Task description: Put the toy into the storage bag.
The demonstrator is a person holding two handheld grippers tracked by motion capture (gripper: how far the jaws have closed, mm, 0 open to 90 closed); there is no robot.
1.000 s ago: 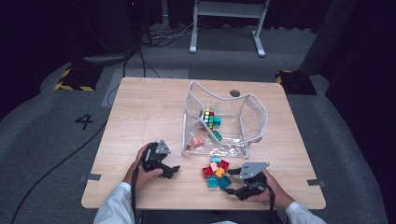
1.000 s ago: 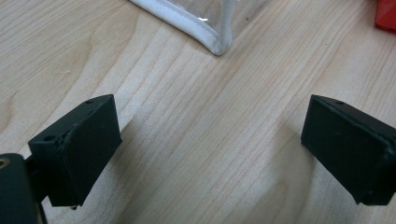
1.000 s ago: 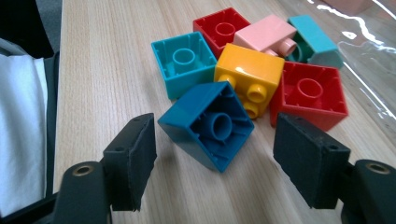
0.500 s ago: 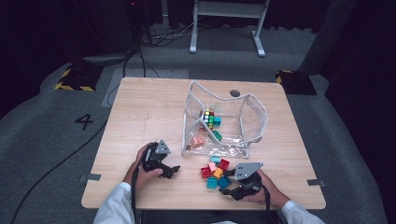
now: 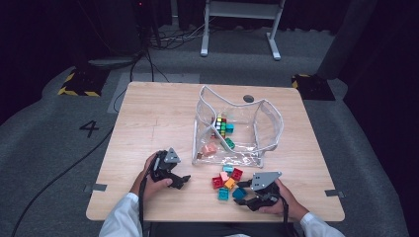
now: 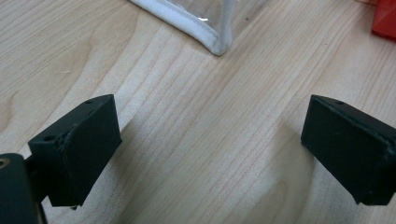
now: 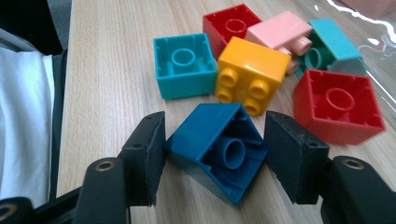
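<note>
Gripped a dark blue block (image 7: 217,149) corner to corner in the right gripper (image 7: 215,135) – jaws just drawn inward, both pads against the block, which sat tilted on the wooden table (image 5: 148,118). Kept that block (image 5: 239,193) at the near right of the table, at the near edge of a small pile of loose blocks. Counted in the pile, just beyond the pinched one, a teal block (image 7: 184,65) lying studs-down, a yellow block (image 7: 250,70) on its side, two red blocks (image 7: 336,105), a pink block (image 7: 280,30) and a teal-green block (image 7: 331,44). Left a clear plastic bag (image 5: 267,118) standing open just beyond the pile, with a few more blocks inside. Held the left gripper (image 6: 210,135) low over bare wood at the near left – jaws spread wide, nothing between them, the bag's white-edged corner (image 6: 205,35) ahead.
</note>
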